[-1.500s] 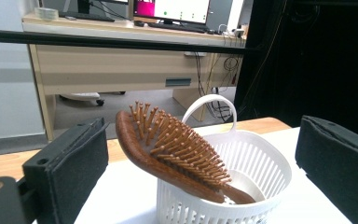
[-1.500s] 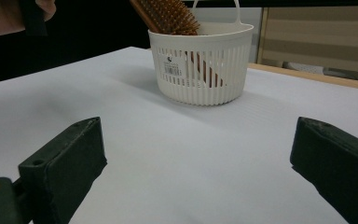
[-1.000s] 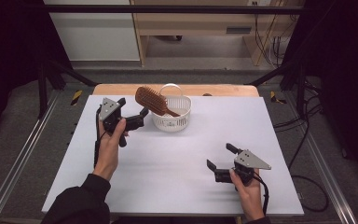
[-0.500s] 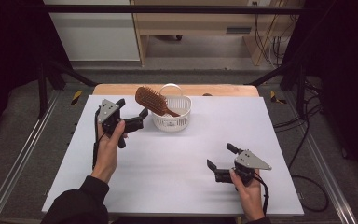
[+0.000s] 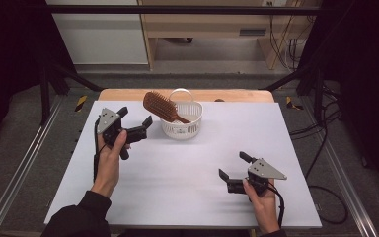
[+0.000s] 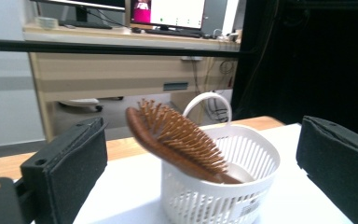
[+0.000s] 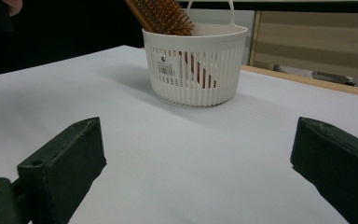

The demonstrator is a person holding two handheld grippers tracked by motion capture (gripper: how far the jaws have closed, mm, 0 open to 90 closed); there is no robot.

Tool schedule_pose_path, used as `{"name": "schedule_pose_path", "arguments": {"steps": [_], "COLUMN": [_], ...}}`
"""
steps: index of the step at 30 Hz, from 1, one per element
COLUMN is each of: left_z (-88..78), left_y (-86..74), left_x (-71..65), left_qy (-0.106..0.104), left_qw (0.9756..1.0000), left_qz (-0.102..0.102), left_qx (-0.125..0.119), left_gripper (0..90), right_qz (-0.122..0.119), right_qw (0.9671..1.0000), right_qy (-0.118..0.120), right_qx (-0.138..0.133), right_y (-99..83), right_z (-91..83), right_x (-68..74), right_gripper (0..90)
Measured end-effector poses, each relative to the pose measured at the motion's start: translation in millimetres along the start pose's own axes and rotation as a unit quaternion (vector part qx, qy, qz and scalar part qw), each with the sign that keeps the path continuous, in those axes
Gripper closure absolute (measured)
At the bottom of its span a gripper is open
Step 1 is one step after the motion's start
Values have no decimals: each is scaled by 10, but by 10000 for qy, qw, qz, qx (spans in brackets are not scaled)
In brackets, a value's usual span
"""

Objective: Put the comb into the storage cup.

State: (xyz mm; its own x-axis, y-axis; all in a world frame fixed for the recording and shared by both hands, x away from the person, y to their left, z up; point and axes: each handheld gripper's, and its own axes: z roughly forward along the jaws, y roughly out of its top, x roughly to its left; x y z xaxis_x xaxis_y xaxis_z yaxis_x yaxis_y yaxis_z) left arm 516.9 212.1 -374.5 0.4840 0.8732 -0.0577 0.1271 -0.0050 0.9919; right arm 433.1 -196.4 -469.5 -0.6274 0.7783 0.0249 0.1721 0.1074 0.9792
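Observation:
A brown wooden hairbrush (image 5: 161, 106) (image 6: 177, 140) (image 7: 161, 15) leans in a small white slotted basket (image 5: 182, 125) (image 6: 223, 186) (image 7: 193, 65), handle down, bristled head sticking out over the left rim. The basket stands at the back middle of the white table (image 5: 177, 177). My left gripper (image 5: 135, 122) (image 6: 200, 172) is held up just left of the basket, open and empty, facing the brush. Near the front right, my right gripper (image 5: 232, 165) (image 7: 196, 163) rests low over the table, open and empty, pointing at the basket from a distance.
A wooden strip (image 5: 128, 94) borders the table's far edge. Metal frame rails (image 5: 24, 163) run along both sides. Beyond the table stand a wooden desk (image 6: 121, 70) with monitors and cables (image 5: 286, 44) on the floor.
The left gripper has shifted slightly toward the near side and a little left of the basket. The right gripper, brush and basket stay where they were.

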Motion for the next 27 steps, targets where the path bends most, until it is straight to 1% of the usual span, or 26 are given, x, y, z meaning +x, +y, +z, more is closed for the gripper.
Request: {"name": "schedule_pose_path", "arguments": {"steps": [1,3,7,10,14,17,19,21,27], "left_z": [-14,-47,-119,-159,-193,-216,-232,-247,-321], "left_y": [1,7,6,-26,-79,-94,-92,-84,-49], "left_x": [0,8,28,44,72,85,95,107,141], "left_qy": [0,-11,-5,17,58,66,75,80,73], "left_qw": [10000,10000,9999,9999,9998,9998,9999,9998,9997], "left_qz": [31,-2,-62,-98,-157,-140,-92,-123,-134], "left_qx": [10,-16,-88,-99,-111,-106,-106,-131,-183], "left_gripper": [22,20,20,20,20,20,20,20,19], "right_qz": [18,46,38,79,127,136,130,134,135], "right_qw": [10000,10000,10000,10000,9999,9999,9999,9999,9999], "right_qy": [-17,-25,-18,11,48,57,60,61,63], "right_qx": [-20,-49,-13,-38,25,19,38,39,43], "right_y": [2,6,2,2,-5,-1,-2,-1,1], "right_z": [0,-3,1,3,10,7,7,6,2], "right_x": [-3,-7,-6,4,5,7,4,2,4], "right_gripper": [34,34,34,34,33,33,33,36,39]}}
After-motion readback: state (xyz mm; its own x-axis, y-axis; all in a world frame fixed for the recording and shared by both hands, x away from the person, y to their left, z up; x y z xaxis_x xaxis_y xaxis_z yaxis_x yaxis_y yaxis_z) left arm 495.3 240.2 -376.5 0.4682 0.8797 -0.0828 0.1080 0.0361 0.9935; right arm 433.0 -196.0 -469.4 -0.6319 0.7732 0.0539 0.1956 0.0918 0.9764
